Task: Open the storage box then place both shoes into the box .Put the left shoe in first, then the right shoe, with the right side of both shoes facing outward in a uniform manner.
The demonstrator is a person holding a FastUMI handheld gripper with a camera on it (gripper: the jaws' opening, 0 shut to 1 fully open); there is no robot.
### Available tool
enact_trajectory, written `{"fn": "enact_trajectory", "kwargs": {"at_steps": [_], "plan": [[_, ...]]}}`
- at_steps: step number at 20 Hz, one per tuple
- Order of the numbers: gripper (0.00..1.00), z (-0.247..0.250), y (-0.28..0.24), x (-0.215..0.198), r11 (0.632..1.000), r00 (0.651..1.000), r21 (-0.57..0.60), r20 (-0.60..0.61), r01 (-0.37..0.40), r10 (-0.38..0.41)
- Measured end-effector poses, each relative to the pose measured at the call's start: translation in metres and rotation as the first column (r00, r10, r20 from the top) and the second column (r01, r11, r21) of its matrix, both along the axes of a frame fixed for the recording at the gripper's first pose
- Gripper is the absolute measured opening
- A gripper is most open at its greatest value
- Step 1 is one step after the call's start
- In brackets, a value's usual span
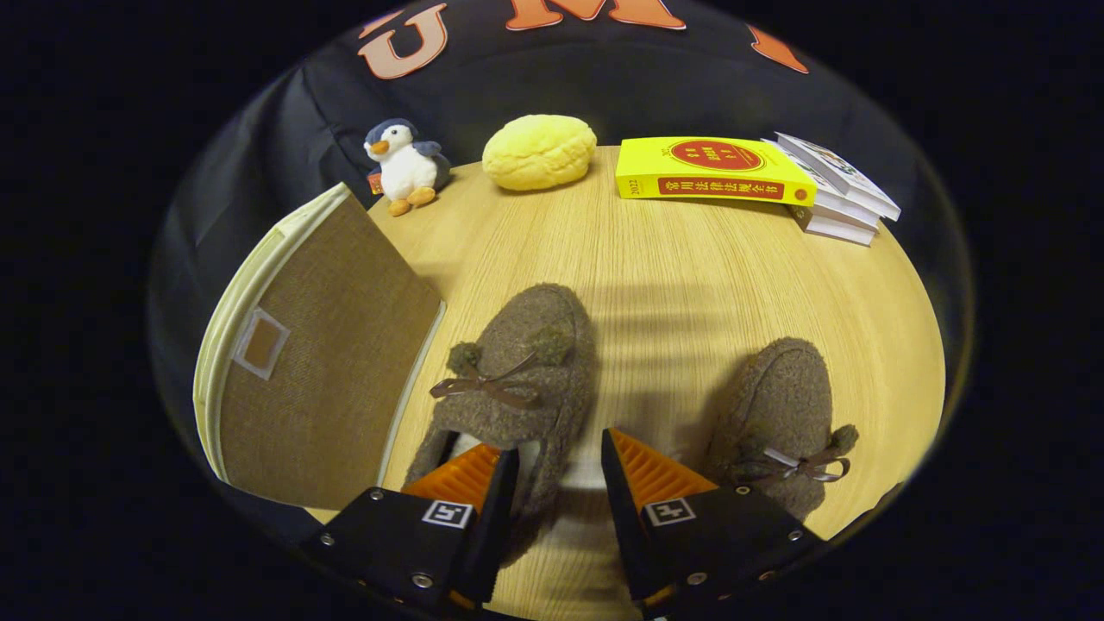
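A storage box [323, 362] of brown woven fabric with pale trim stands at the left of the round wooden desk [673, 285], its lid shut and a small label pocket on the face turned this way. Behind it, near the desk's far rim, sits a plush penguin [404, 166], and next along the rim a yellow bun-shaped cushion [539, 152].

Just right of the box lies a fuzzy brown slipper [522, 379] with a ribbon bow and pompoms, toe pointing away. The gripper [559, 479] hangs over its heel — the jaws are spread apart, the left finger over the slipper's opening, the right finger beyond its right edge above bare wood, so the heel's right side sits in the gap; neither finger clearly presses on it.

The second slipper [780, 414] lies further right, apart from the first. At the far right a yellow book [711, 170] rests beside a stack of pale books [841, 194].
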State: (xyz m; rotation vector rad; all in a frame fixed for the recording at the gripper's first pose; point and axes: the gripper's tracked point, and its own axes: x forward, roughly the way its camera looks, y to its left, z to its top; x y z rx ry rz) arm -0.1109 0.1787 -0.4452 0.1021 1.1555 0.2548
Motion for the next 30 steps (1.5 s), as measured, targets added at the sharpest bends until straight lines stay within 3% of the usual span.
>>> {"fn": "enact_trajectory", "kwargs": {"at_steps": [2,8,9,22,30], "plan": [[0.41,-0.005,0.004,0.008,1.000,1.000,-0.003,0.018,0.009,-0.009],[0.07,-0.009,0.005,0.012,0.998,0.999,-0.043,0.021,0.039,-0.038],[0.05,-0.007,0.008,0.011,0.999,0.999,-0.021,0.005,0.046,-0.046],[0.04,0.127,0.037,0.037,0.994,0.994,0.047,0.043,0.099,-0.102],[0.03,0.194,0.103,0.050,0.991,0.996,0.121,0.060,0.059,-0.066]]}}
